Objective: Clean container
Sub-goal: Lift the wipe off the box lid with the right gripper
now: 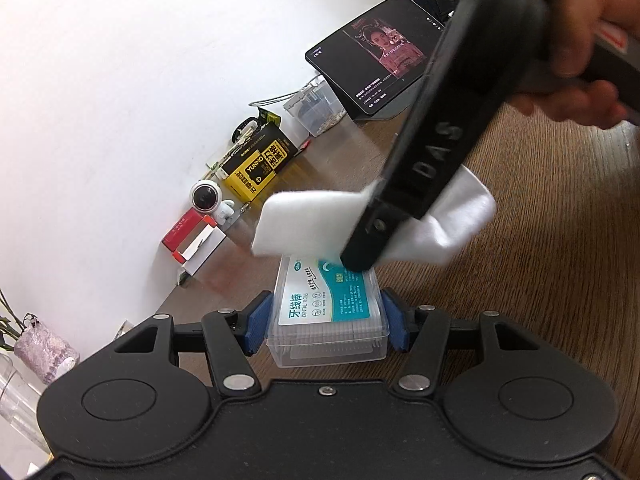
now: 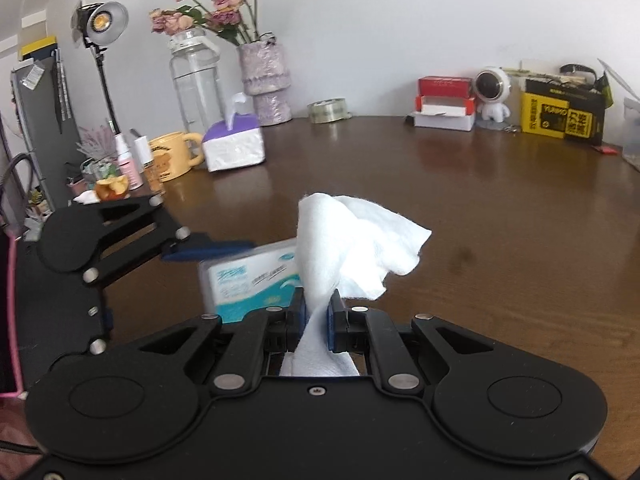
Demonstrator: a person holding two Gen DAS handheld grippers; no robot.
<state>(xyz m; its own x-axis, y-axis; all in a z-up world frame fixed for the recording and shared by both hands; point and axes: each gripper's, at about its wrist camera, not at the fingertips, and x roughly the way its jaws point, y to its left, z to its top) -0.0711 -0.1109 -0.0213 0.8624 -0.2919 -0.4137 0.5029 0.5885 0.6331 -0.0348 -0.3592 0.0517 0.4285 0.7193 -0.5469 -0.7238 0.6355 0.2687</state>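
Floss container (image 1: 328, 316) clamped across its short sides by left fingers (image 1: 256, 320); right fingers (image 2: 334, 320), pinching wipe (image 2: 352, 240), poised just above its far end.

Both of my pictures are bright. The round lens bends the edges and leaves dark corners. My lamp (image 2: 105, 21) glows yellow far left in the right view. The brown table (image 2: 500, 208) is shiny and mirrors the things on it. My floss box (image 2: 250, 278) looks blurry there, but sharp in the left view.
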